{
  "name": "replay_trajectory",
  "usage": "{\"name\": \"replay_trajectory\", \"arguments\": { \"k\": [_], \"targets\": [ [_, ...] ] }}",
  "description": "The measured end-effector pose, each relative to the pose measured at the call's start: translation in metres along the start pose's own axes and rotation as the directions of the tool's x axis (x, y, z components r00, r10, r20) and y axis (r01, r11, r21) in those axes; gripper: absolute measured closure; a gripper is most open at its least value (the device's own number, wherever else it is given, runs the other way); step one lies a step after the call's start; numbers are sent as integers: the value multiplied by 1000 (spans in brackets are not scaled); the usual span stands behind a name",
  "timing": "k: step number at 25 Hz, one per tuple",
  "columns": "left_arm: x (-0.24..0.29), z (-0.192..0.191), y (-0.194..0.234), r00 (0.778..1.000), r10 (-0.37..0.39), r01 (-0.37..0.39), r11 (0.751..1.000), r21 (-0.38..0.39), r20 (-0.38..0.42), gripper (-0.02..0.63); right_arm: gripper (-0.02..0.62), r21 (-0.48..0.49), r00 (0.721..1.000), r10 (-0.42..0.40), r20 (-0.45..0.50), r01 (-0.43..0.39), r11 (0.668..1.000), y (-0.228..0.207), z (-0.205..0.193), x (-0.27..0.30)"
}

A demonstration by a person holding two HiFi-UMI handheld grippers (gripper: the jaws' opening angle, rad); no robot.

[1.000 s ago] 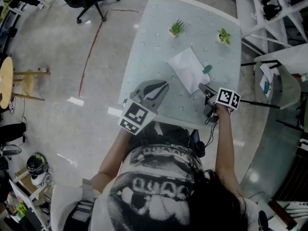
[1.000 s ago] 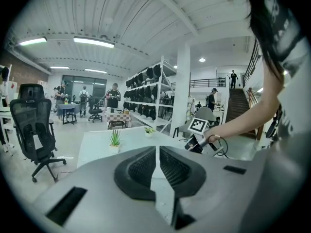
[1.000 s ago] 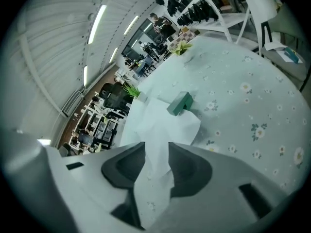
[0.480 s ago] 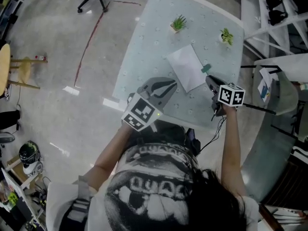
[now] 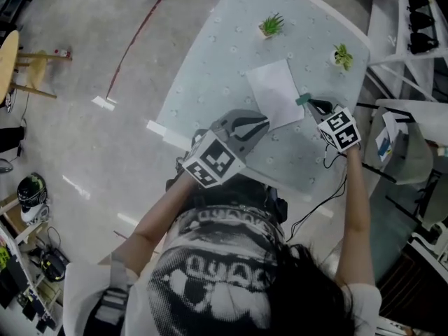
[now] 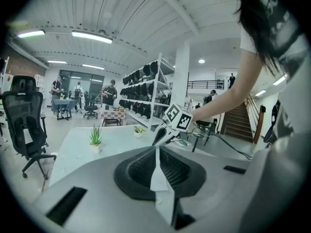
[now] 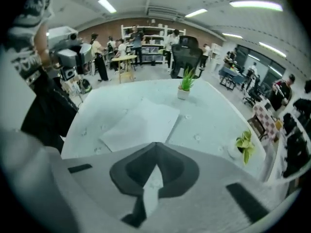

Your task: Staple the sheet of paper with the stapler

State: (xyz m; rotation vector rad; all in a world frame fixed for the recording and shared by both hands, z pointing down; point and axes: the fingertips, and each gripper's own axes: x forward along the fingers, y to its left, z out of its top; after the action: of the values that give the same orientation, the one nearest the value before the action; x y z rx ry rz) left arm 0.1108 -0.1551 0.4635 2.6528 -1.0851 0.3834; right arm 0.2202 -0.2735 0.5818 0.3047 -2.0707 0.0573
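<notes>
R gripper jaws were just closed on nothing beside the stapler, L gripper likewise shut & empty, so paper was left unstapled.

count on view: one table, one sheet of paper, one small green stapler and two small potted plants.

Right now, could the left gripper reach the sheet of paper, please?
Probably yes: the left gripper is just short of the sheet of paper, nothing between them, though its jaws are shut.
</notes>
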Motion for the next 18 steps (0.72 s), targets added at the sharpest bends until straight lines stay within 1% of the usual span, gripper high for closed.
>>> {"name": "replay_trajectory", "arguments": {
  "k": [3, 5, 8, 11, 13, 15, 18],
  "targets": [
    [7, -1, 2, 1000, 24, -24, 1000, -11, -2, 584, 589, -150, 998, 53, -36, -57, 987, 2, 2, 9],
    [11, 0, 3, 999, 40, -40, 999, -17, 1, 584, 589, -250, 993, 95, -70, -109, 962, 7, 1, 13],
    [14, -1, 6, 998, 68, -68, 997, -24, 2, 584, 590, -386, 985, 121, -122, -160, 908, 11, 0, 17],
    [17, -4, 9, 995, 95, -95, 995, -33, -5, 584, 591, -482, 975, 143, -169, -208, 851, 15, -1, 23],
    [20, -6, 9, 994, 106, -106, 993, -41, -5, 584, 589, -545, 968, 147, -204, -237, 804, 16, -4, 27],
    [22, -7, 9, 993, 118, -118, 992, -50, -3, 584, 591, -598, 962, 141, -234, -257, 759, 16, -6, 30],
    [23, -11, 9, 991, 133, -133, 989, -65, -6, 584, 591, -636, 951, 155, -266, -294, 713, 19, -8, 34]
  ]
}}
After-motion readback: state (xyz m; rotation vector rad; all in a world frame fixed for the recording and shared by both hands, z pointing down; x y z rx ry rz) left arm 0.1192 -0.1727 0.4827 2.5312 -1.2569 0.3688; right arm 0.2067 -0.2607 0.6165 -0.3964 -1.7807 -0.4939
